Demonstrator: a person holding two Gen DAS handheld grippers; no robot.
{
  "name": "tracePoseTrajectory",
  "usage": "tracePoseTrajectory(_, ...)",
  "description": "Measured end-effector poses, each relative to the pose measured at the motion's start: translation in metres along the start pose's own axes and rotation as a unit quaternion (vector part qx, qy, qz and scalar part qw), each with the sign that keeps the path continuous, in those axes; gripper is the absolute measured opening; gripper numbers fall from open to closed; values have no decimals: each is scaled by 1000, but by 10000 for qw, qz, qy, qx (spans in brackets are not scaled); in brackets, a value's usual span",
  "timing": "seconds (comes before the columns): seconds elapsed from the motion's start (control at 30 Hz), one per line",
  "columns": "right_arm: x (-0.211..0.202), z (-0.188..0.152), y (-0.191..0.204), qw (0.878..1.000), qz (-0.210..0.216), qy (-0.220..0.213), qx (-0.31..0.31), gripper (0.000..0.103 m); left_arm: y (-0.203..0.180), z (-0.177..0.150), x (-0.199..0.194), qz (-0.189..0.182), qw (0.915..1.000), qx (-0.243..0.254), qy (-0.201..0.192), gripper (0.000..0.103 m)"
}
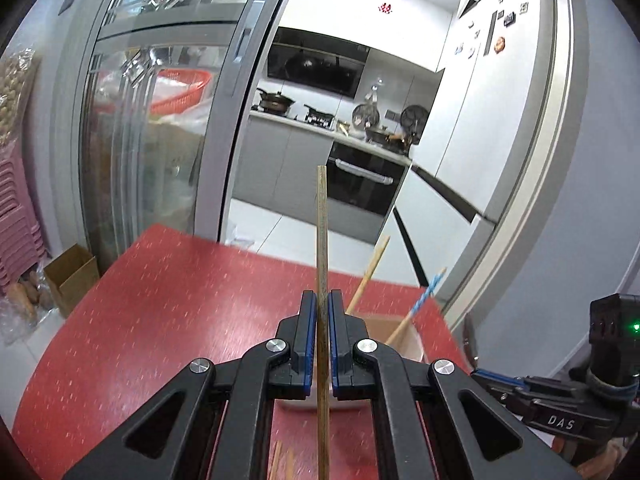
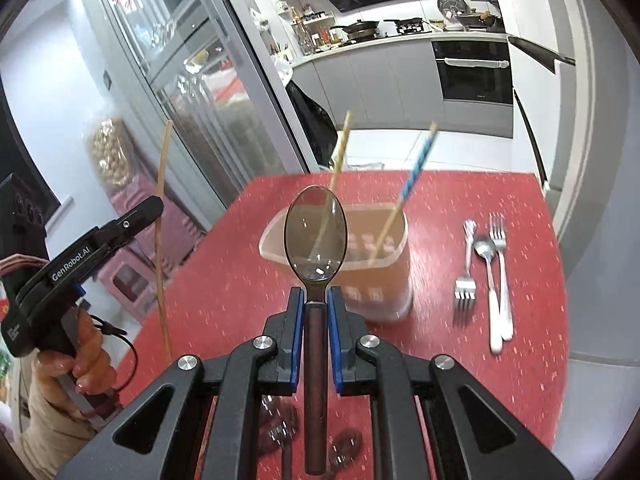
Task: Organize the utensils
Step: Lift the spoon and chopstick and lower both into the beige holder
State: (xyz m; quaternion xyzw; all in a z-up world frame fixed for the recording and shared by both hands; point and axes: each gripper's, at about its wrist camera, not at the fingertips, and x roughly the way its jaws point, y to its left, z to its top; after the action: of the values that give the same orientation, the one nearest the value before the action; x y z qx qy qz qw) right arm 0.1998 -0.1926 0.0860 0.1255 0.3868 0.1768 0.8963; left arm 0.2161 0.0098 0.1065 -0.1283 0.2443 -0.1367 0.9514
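Chopstick and spoon ride clamped: left gripper (image 1: 322, 304) pinches a thin wooden chopstick (image 1: 322, 220), right gripper (image 2: 316, 300) a dark translucent plastic spoon (image 2: 315, 236). Lower each upright into the translucent rectangular holder (image 2: 394, 264) on the red table (image 2: 224, 264), avoiding its chopsticks.

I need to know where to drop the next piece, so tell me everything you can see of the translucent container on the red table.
The container is a translucent, frosted, plastic-looking bin with rounded corners and an open top, standing upright on the red table. Two chopsticks lean inside it: a plain wooden one and a blue-patterned one. Neither gripper touches it. Its base is blurred.
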Motion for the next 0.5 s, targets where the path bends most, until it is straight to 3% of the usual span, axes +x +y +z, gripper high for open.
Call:
tracePoseTrajectory(0.3,24,56,1,9997,-1,-212,-75,13,-15,35,44,23,9998,93,-169,29)
tracePoseTrajectory(0.5,45,86,-9,9983,41,-571,102,13,-25,50,75,103,9993,117,-345,29)
